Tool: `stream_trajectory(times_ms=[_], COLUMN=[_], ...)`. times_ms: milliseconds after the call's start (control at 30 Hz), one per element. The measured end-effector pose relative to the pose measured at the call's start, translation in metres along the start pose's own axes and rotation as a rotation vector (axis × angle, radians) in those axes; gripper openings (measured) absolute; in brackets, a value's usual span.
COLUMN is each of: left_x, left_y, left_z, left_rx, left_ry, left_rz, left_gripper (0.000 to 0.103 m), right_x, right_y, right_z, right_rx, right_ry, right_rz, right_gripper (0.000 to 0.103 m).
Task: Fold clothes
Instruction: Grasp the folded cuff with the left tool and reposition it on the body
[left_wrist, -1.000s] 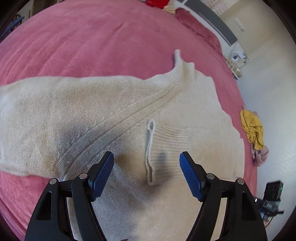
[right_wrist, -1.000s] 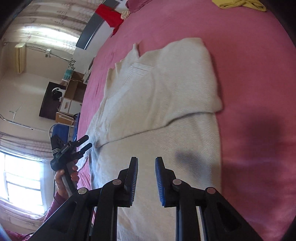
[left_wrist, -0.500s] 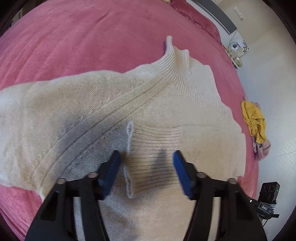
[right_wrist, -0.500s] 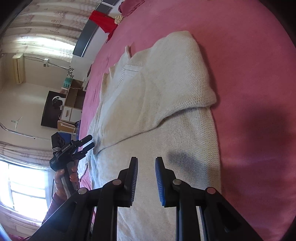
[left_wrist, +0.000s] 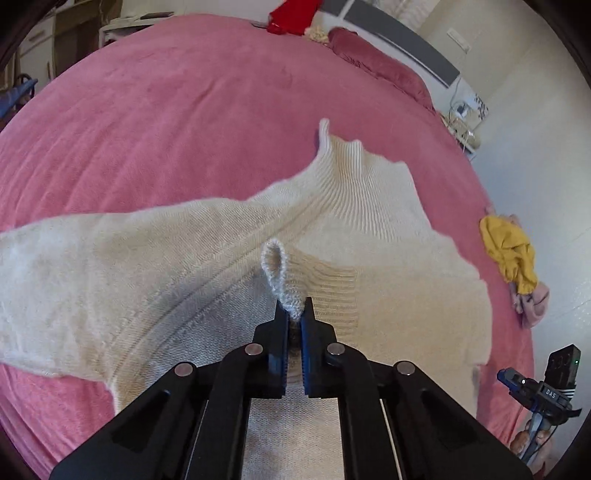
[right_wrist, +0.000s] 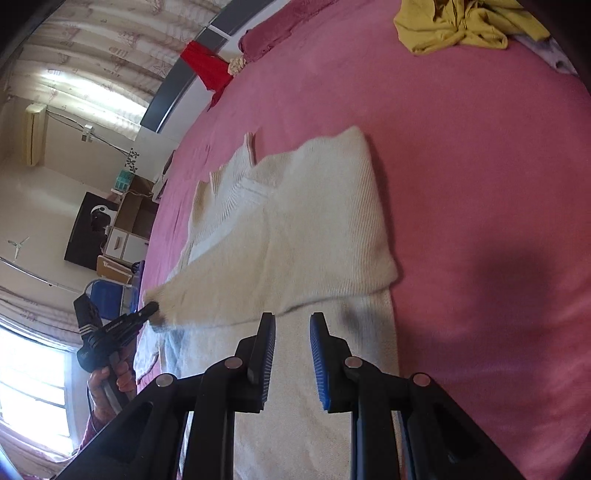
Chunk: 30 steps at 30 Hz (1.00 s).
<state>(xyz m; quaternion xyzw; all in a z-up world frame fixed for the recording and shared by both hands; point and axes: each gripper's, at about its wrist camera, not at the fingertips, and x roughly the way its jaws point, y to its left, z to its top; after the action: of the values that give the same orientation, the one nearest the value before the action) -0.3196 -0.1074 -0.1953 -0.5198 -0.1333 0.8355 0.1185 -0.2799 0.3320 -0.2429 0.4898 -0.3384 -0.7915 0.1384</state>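
The left gripper (left_wrist: 294, 314) points steeply down, its blue pads pinched together on the ribbed sleeve cuff (left_wrist: 275, 269) of the cream sweater (left_wrist: 155, 280) — the cuff's loop stands up above the pads. The right gripper (right_wrist: 291, 354) hangs tilted over the sweater's hem, jaws slightly apart with nothing between them. The sweater lies spread across the middle of the pink bed (left_wrist: 166, 110), collar toward the headboard (its near part is hidden behind the grippers). A yellow garment (left_wrist: 511, 254) lies crumpled at the bed's right edge.
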Motion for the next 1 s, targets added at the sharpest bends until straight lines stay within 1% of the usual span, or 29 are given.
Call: stream_trajectory(times_ms=[67, 167, 233, 267, 300, 333, 367, 400, 467, 500, 533, 567, 600, 667, 733, 767, 800, 833, 867, 900, 1000], left_x=[0.001, 0.014, 0.021, 0.024, 0.028, 0.029, 0.028, 0.028, 0.027, 0.022, 0.018, 0.015, 0.014, 0.011, 0.005, 0.004, 0.002, 0.002, 0.003, 0.004, 0.013], left_y=[0.006, 0.021, 0.028, 0.031, 0.034, 0.033, 0.035, 0.037, 0.041, 0.043, 0.044, 0.043, 0.045, 0.047, 0.054, 0.056, 0.059, 0.061, 0.064, 0.066, 0.063], left_z=[0.003, 0.003, 0.002, 0.002, 0.001, 0.001, 0.003, 0.005, 0.008, 0.010, 0.012, 0.012, 0.012, 0.013, 0.012, 0.011, 0.010, 0.010, 0.011, 0.011, 0.011], left_rx=[-0.001, -0.023, -0.040, -0.048, -0.053, -0.042, -0.051, -0.059, -0.073, -0.066, -0.056, -0.029, -0.015, 0.009, -0.022, -0.027, -0.024, -0.026, -0.032, -0.039, -0.059], left_ry=[0.009, 0.055, 0.078, 0.089, 0.099, 0.100, 0.094, 0.089, 0.077, 0.062, 0.047, 0.040, 0.038, 0.036, 0.039, 0.039, 0.041, 0.041, 0.048, 0.055, 0.069], left_rz=[0.030, 0.060, 0.073, 0.080, 0.087, 0.102, 0.113, 0.125, 0.147, 0.159, 0.171, 0.185, 0.192, 0.200, 0.118, 0.105, 0.087, 0.067, 0.035, 0.009, 0.015], left_gripper=[0.004, 0.005, 0.007, 0.013, 0.017, 0.022, 0.025, 0.025, 0.025, 0.024, 0.017, 0.012, 0.012, 0.010, 0.012, 0.026, 0.035, 0.050, 0.055, 0.055, 0.055], right_x=[-0.003, 0.010, 0.020, 0.024, 0.027, 0.037, 0.047, 0.060, 0.077, 0.073, 0.061, 0.050, 0.039, 0.026, 0.022, 0.020, 0.019, 0.020, 0.020, 0.021, 0.024], right_y=[-0.007, -0.020, -0.022, -0.019, -0.014, -0.013, -0.013, -0.015, -0.019, -0.017, -0.017, -0.018, -0.020, -0.028, -0.033, -0.034, -0.035, -0.034, -0.033, -0.033, -0.034], right_z=[0.014, 0.033, 0.045, 0.050, 0.055, 0.059, 0.063, 0.066, 0.069, 0.072, 0.074, 0.075, 0.077, 0.080, 0.077, 0.073, 0.070, 0.064, 0.058, 0.051, 0.035], right_rx=[0.031, 0.088, 0.121, 0.114, 0.104, 0.109, 0.116, 0.130, 0.159, 0.172, 0.191, 0.208, 0.225, 0.241, 0.249, 0.243, 0.237, 0.225, 0.218, 0.217, 0.218], right_ry=[-0.043, -0.041, -0.029, -0.029, -0.030, -0.011, 0.010, 0.059, 0.131, 0.113, 0.068, 0.033, -0.002, -0.033, -0.018, -0.007, 0.003, 0.015, 0.025, 0.033, 0.059], right_rz=[-0.065, -0.093, -0.047, -0.045, -0.045, -0.056, -0.069, -0.082, -0.102, -0.050, 0.030, 0.047, 0.057, 0.046, 0.029, 0.021, 0.013, 0.007, 0.006, 0.010, 0.022], right_gripper=[0.020, 0.020, 0.020, 0.020, 0.020, 0.020, 0.020, 0.020, 0.020, 0.020, 0.020, 0.020, 0.020, 0.023, 0.023, 0.023, 0.023, 0.023, 0.023, 0.023, 0.023])
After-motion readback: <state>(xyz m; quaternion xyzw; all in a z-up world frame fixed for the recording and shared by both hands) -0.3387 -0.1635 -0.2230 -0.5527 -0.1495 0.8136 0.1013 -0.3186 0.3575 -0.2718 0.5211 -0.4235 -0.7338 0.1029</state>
